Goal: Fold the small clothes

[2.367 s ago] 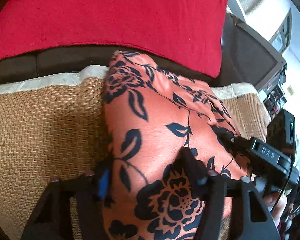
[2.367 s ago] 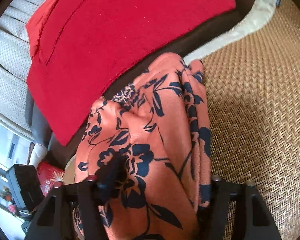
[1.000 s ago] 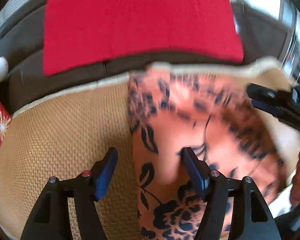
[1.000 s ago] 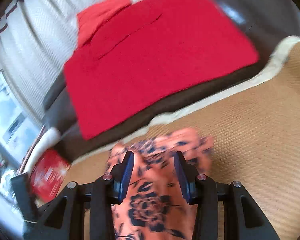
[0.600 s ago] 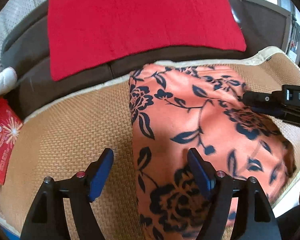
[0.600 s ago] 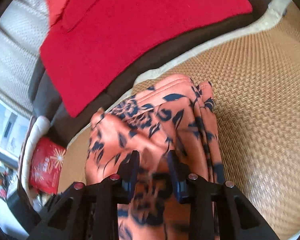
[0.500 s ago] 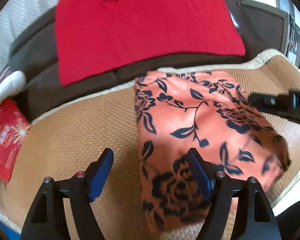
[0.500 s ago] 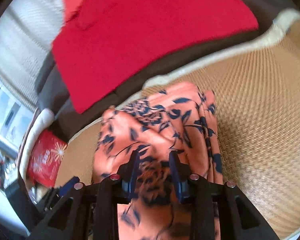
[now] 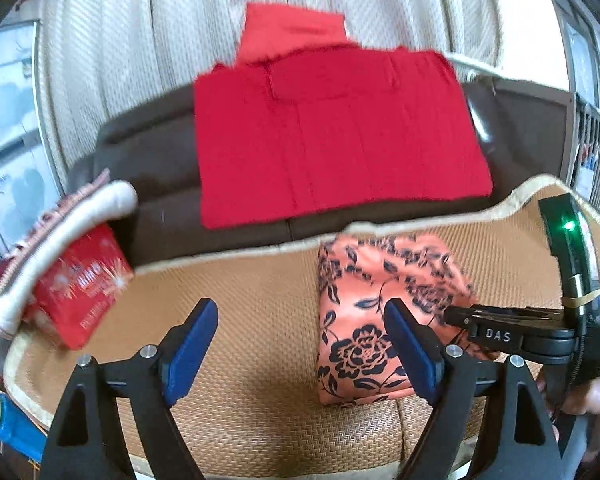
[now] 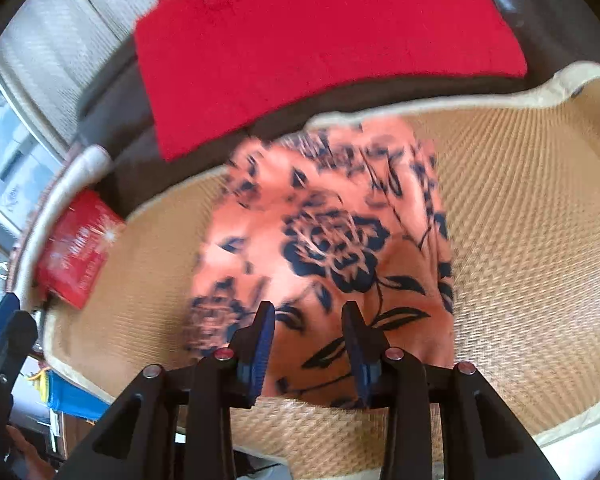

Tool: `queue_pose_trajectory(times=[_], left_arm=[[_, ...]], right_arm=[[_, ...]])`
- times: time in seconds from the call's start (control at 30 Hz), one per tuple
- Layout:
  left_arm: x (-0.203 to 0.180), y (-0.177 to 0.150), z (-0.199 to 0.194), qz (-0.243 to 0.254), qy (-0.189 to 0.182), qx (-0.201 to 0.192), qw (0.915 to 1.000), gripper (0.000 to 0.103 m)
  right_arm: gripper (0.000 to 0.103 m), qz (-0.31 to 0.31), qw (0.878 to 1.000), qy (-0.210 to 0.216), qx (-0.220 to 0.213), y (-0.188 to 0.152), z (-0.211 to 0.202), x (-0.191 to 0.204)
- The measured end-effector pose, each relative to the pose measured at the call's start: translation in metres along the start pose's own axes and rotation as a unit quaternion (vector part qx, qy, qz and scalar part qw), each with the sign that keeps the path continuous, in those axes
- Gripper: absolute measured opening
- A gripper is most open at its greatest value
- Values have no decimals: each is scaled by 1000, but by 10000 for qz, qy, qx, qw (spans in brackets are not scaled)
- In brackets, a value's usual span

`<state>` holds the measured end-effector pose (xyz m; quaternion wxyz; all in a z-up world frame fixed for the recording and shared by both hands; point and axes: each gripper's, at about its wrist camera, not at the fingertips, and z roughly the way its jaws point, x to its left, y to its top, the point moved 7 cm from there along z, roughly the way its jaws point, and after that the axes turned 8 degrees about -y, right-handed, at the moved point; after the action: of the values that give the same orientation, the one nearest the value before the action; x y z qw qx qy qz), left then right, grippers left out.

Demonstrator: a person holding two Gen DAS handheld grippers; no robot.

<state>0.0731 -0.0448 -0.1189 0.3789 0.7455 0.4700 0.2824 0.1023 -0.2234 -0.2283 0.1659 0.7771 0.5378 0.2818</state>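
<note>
Now folded floral garment (image 10: 324,240) just beyond right gripper (image 10: 308,344) fingers (image 10: 260,340).

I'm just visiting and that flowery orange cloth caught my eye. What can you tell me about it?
The orange cloth is a soft, thin-looking garment printed with dark navy roses and leaves. It lies folded into a compact, roughly rectangular bundle, layered edges showing along one side, flat on the woven tan mat, just short of the mat's pale border. Neither gripper pinches it.

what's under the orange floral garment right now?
The folded orange floral garment lies on the woven tan mat, which shows bare on both sides and in front. Its far edge reaches the mat's cream border. Anything between its layers, or between it and the mat, is hidden.
</note>
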Motion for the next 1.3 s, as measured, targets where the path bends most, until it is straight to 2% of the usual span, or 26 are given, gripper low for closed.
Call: queue_pose_trajectory(times=[0.1, 0.13, 0.17, 0.2, 0.27, 0.47, 0.6, 0.77, 1.03, 1.3], left_arm=[[-5, 12, -28, 75, 106, -214, 9997, 87], [-6, 16, -40, 91, 125, -298, 9994, 88], [-8, 19, -47, 95, 135, -352, 9992, 88], [-11, 22, -51, 89, 143, -404, 9990, 90], [-12, 29, -74, 68, 137, -547, 9984, 92], [-15, 43, -121, 9, 324, -835, 9960, 98], [-16, 47, -142, -59, 433, -879, 9952, 103], [-16, 50, -166, -134, 564, -986, 9934, 103], [-18, 56, -203, -63, 658, -1334, 9889, 103], [-7, 59, -226, -177, 694, -1531, 9856, 103]], right_arm=[[39, -167, 9992, -2, -375, 6, -45, 11], [50, -206, 9987, -1, -464, 6, -56, 13], [67, -253, 9978, -10, -617, 7, -72, 15], [70, -286, 9967, -12, -761, 8, -87, 19], [70, -423, 9936, -35, -1046, 5, -122, 23], [70, -569, 9888, -90, -1377, -4, -192, 27], [70, -569, 9865, -122, -1530, -12, -221, 25], [70, -615, 9823, -125, -1766, -22, -261, 27], [74, -855, 9739, 4, -2104, -31, -305, 36], [74, -1027, 9706, 166, -2172, -35, -315, 50]])
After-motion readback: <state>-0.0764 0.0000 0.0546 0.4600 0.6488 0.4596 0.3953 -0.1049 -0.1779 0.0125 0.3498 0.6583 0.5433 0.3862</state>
